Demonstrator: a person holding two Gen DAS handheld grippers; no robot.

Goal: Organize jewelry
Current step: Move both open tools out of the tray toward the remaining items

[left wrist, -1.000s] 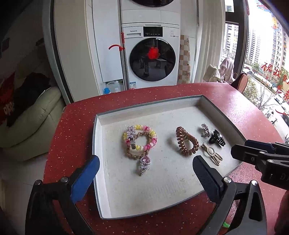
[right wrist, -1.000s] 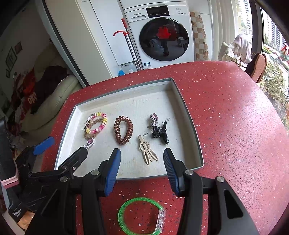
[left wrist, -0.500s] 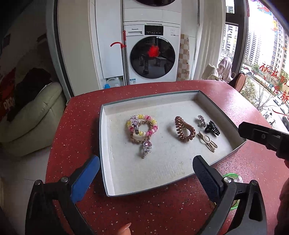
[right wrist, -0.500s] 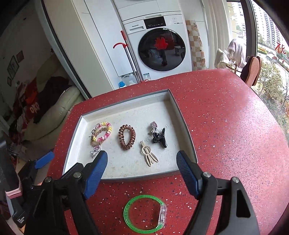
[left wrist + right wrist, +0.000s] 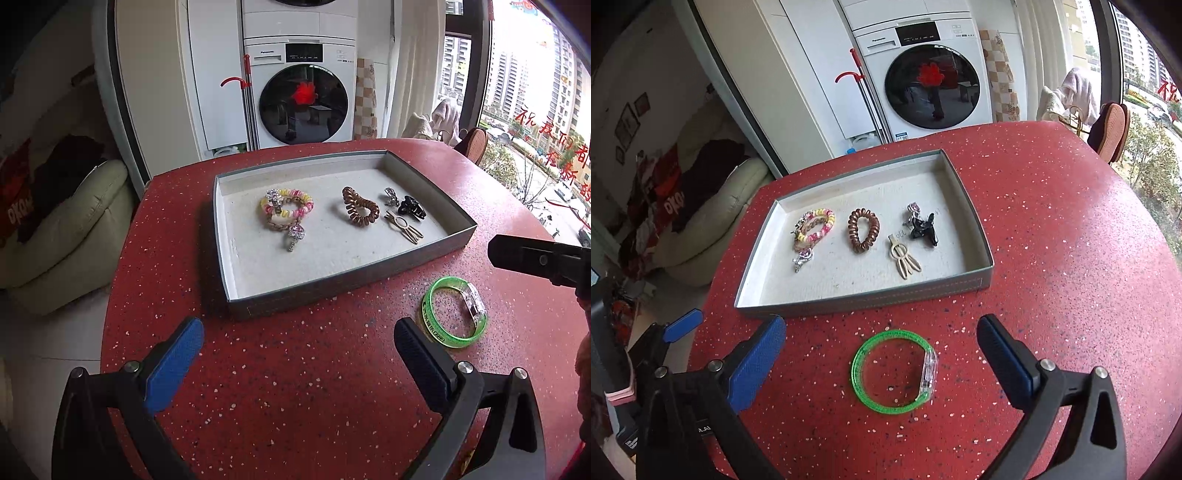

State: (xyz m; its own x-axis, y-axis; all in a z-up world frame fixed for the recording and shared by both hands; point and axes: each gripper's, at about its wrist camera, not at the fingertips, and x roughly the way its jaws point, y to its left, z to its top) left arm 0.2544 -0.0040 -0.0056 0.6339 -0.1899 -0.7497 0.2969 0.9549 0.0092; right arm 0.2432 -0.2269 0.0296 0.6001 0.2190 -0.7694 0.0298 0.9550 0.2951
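Two claws hang over the red speckled tabletop (image 5: 1052, 229), both empty; the right claw (image 5: 881, 354) has its jaws opening, spread wide with the green bangle (image 5: 894, 372) lying flat on the tabletop between and just ahead of its blue pads, nothing pressing on it; the left claw (image 5: 299, 354) stands wide open too, over bare tabletop just short of the tray (image 5: 332, 284); the bangle sits outside the tray, near its front wall but apart from it; in the right wrist view its clear clasp (image 5: 929, 371) is on the ring's right side, running roughly toward and away from the camera; inside the tray, from left to right, a pastel bead bracelet (image 5: 816, 230) tangled with a braided band and a sparkly charm, then a brown coil hair tie (image 5: 863, 229) with its long axis running up toward the tray's far wall, then a cream hair clip (image 5: 905, 258) with its prongs pointing toward the front wall; just beyond it a black claw clip (image 5: 923, 229) touching a small silvery clip (image 5: 911, 214); all well apart from the bangle.
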